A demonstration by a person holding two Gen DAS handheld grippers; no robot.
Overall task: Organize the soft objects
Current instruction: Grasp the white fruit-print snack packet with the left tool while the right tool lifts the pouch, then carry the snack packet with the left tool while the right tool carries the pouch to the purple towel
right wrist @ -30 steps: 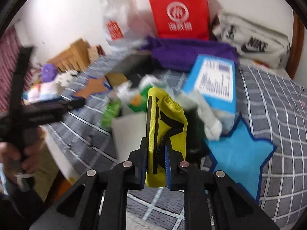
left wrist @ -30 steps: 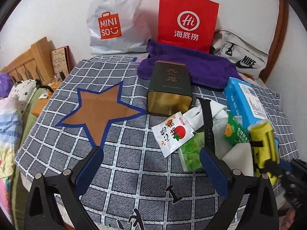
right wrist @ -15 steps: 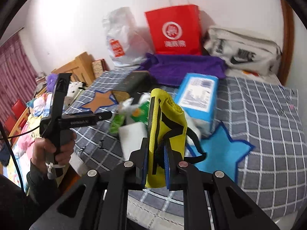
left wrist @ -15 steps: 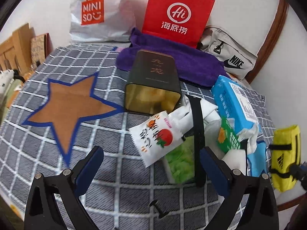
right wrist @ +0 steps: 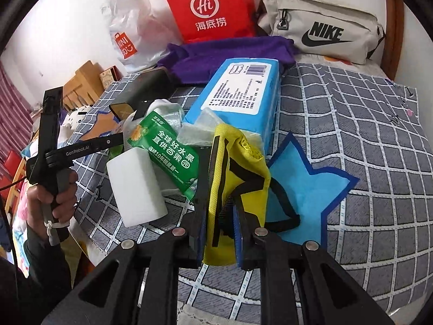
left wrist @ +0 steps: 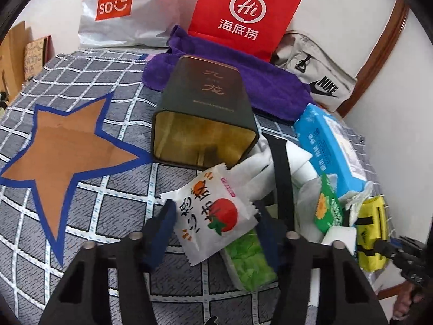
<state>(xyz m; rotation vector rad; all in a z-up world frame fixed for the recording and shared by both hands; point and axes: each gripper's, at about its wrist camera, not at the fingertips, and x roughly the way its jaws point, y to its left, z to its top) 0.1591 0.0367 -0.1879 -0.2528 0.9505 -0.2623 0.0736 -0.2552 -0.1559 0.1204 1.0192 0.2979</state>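
My left gripper (left wrist: 213, 216) has its jaws around a white snack packet with a red tomato (left wrist: 213, 214), which lies on a green packet (left wrist: 249, 257) in front of a dark tin (left wrist: 205, 116). Its blue pads touch the packet's sides. My right gripper (right wrist: 219, 211) is shut on a yellow and black pouch (right wrist: 238, 178) and holds it over the left edge of a blue star patch (right wrist: 303, 187). The pouch also shows in the left wrist view (left wrist: 372, 233). A brown star patch (left wrist: 65, 151) lies to the left.
A pile holds a blue tissue pack (right wrist: 240, 97), a green fruit packet (right wrist: 167, 151), a white block (right wrist: 135, 187) and a black strap (left wrist: 281, 173). A purple towel (left wrist: 243, 81), red bag (left wrist: 243, 13), MINISO bag (left wrist: 121, 8) and Nike bag (right wrist: 322, 35) line the back.
My left gripper has moved forward and narrowed its jaws around the tomato packet. My right gripper has lowered the yellow pouch closer to the pile and the blue star.
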